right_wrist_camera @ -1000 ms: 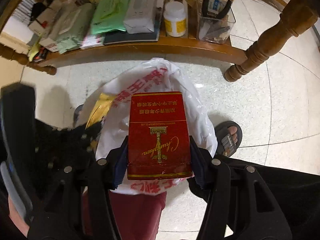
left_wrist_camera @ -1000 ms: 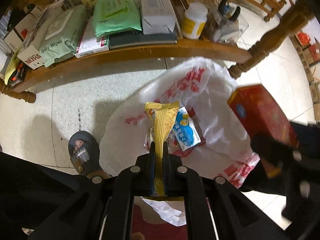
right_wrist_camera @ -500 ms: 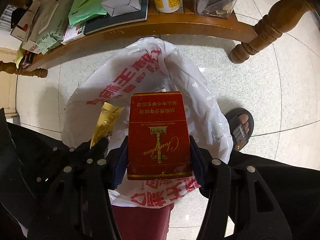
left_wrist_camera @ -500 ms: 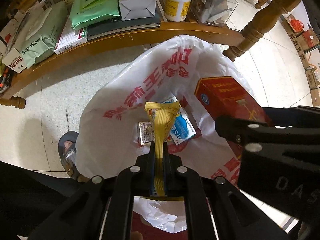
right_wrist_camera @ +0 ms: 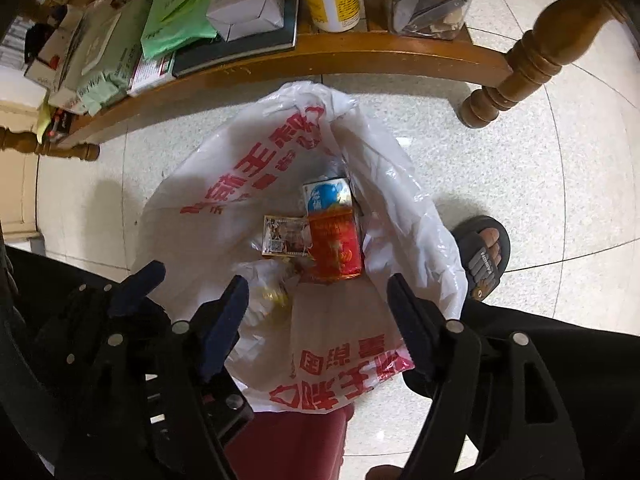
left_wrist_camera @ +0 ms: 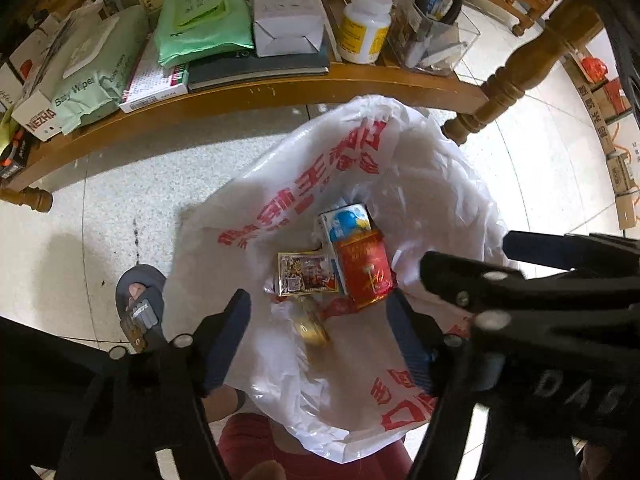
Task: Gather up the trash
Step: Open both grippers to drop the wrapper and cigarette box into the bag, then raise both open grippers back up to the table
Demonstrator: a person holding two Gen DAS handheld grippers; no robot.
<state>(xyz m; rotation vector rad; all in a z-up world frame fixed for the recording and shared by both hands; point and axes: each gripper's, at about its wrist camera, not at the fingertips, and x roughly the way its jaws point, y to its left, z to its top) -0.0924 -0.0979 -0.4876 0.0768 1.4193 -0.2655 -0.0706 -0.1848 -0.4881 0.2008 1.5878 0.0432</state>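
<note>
— Changed since a second ago: red box and yellow wrapper no longer clamped, both now down inside the white plastic bag.

— Left gripper?

— Jaws opening, nothing between them. Hangs above the bag mouth, pointing steeply down; yellow wrapper lying crumpled on the bag bottom directly below.

— Right gripper?

— Jaws opening too, empty. Red box well below, ahead of the fingertips, resting partly over a blue-and-white carton and touching a small printed pack on its left.

— Surroundings?

— Bag standing open on the tiled floor, just in front of a low wooden shelf stacked with wipes, boxes and a white bottle. Sandalled foot beside the bag.
</note>
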